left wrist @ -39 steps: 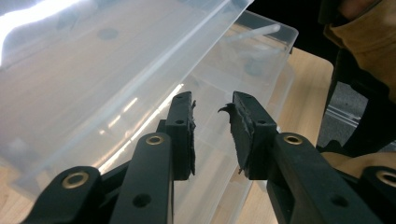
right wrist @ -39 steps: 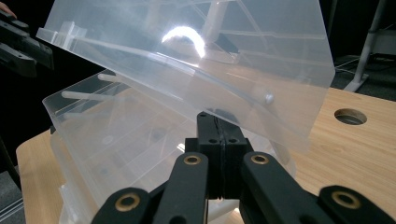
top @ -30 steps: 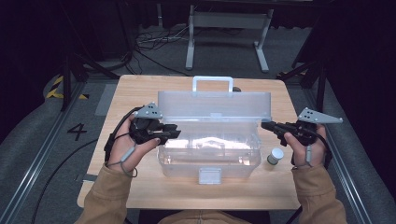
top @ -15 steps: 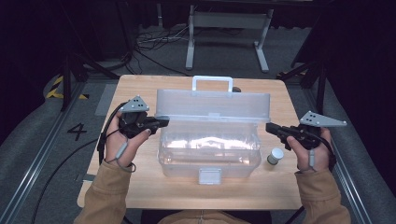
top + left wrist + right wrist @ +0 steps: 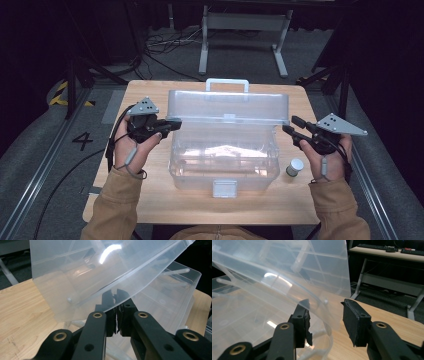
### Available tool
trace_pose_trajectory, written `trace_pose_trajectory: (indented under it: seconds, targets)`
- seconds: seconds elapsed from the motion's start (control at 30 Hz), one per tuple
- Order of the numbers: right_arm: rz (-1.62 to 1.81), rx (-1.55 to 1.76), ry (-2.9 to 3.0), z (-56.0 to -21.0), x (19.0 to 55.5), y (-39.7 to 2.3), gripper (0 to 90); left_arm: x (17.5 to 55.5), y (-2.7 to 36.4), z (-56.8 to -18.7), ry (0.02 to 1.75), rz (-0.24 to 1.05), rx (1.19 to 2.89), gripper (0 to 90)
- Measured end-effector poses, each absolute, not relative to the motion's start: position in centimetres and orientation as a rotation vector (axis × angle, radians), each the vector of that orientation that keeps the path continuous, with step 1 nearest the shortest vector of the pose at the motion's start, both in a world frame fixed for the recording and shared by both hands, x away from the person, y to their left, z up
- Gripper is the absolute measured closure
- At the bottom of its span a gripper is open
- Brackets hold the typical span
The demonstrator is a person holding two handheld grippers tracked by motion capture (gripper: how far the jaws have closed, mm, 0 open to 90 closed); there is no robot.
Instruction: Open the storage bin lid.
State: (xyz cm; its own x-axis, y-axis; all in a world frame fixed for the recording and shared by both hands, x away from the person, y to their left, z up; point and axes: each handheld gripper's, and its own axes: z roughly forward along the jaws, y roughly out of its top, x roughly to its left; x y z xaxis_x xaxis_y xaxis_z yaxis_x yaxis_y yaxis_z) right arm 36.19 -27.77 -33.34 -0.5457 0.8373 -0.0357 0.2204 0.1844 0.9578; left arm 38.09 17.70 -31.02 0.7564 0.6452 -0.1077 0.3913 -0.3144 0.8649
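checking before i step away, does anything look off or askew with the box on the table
The clear plastic box's hinged lid stands half raised, pinched at one end by the left gripper. The right gripper has just opened, its pads off the lid edge between them. Nothing spilled or broken.

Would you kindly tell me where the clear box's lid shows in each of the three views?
High view: the lid stands raised across the middle, above the box.
Left gripper view: the lid fills the upper part, its edge pinched in the left gripper.
Right gripper view: the lid spans the upper left, its edge between the open jaws of the right gripper.
Shared landmark: the wooden table.
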Motion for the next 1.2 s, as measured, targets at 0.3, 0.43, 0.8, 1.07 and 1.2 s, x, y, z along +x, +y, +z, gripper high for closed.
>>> trace_pose_trajectory:
  seconds: [0.3,0.43,0.8,1.07,1.2]
  targets:
    - [1.312,0.954,1.824,-32.6,37.5,-25.8,64.2,37.8,17.3,-31.2,0.773,0.311,1.974,72.3]
    - [1.297,0.951,1.806,-32.4,37.9,-25.7,66.3,37.6,17.2,-31.2,0.756,0.286,1.996,68.0]
    - [1.283,0.96,1.757,-31.8,39.1,-25.4,71.4,36.7,17.4,-31.5,0.742,0.222,2.014,64.8]
    - [1.29,1.002,1.738,-31.5,40.3,-25.3,74.2,35.9,18.0,-31.6,0.736,0.2,2.013,64.0]
    - [1.292,1.016,1.748,-31.2,41.0,-25.3,74.1,35.4,17.9,-31.6,0.706,0.183,2.03,63.5]
